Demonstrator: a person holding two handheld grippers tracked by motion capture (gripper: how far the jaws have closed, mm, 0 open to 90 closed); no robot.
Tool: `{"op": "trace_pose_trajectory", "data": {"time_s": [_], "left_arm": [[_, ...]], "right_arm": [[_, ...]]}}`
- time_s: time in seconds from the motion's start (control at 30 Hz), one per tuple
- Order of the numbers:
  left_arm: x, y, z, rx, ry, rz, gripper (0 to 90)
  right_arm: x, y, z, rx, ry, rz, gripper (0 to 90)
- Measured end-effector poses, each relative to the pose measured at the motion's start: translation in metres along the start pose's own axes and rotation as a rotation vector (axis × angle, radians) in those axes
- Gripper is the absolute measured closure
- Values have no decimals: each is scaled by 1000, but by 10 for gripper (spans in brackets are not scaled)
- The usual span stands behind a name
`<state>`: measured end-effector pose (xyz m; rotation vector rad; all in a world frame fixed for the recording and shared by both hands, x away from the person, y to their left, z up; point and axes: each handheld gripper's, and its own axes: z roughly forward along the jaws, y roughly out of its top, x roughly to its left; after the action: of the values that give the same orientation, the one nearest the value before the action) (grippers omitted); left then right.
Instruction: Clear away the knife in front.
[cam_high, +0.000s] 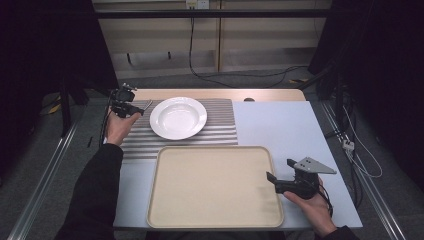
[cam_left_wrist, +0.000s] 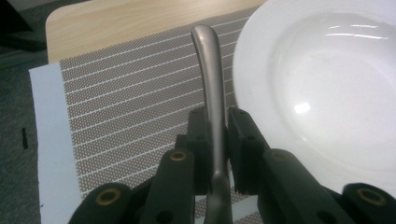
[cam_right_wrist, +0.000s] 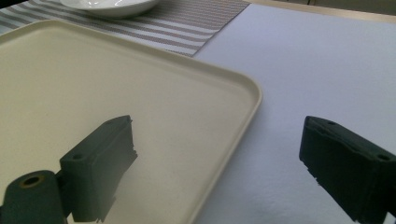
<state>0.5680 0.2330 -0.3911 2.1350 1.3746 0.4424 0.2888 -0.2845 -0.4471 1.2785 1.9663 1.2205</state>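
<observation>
Left gripper (cam_left_wrist: 217, 140) is clamped on a metal utensil handle (cam_left_wrist: 210, 84); jaws pinch it from both sides & the handle's rounded end sticks out ahead, over the striped placemat (cam_left_wrist: 126, 107). Can't tell if it's a spoon or fork, since the working end is hidden below the jaws. In the high view the left gripper (cam_high: 131, 107) is held at the far left of the tabletop (cam_high: 285, 125), w/ the utensil handle (cam_high: 148, 105) pointing toward the white plate (cam_high: 178, 117), just beside its rim, apart from it. Plate sits on the placemat (cam_high: 220, 122), at the far side of the tabletop. Right gripper (cam_right_wrist: 217, 163) has its jaws spread wide, nothing between them; it straddles the right rim of the beige tray (cam_right_wrist: 93, 88), one jaw over the tray, other over the pale tabletop (cam_right_wrist: 317, 70). High view: right gripper (cam_high: 280, 171) at the tray's (cam_high: 215, 185) right edge, near side, held in the person's right hand (cam_high: 312, 207).
</observation>
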Motion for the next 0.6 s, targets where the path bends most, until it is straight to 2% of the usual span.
{"op": "trace_pose_trajectory", "data": {"time_s": [0.23, 0.37, 0.6], "left_arm": [[-8, -3, -16, -45, -7, 22, 801], [-12, -6, -28, -79, -23, 13, 800], [-19, -12, -38, -103, -44, 31, 800]], "right_arm": [[3, 1, -1, -7, 1, -4, 101], [3, 0, -3, -7, 0, -3, 100], [2, 0, -4, -10, -2, -5, 100]]}}
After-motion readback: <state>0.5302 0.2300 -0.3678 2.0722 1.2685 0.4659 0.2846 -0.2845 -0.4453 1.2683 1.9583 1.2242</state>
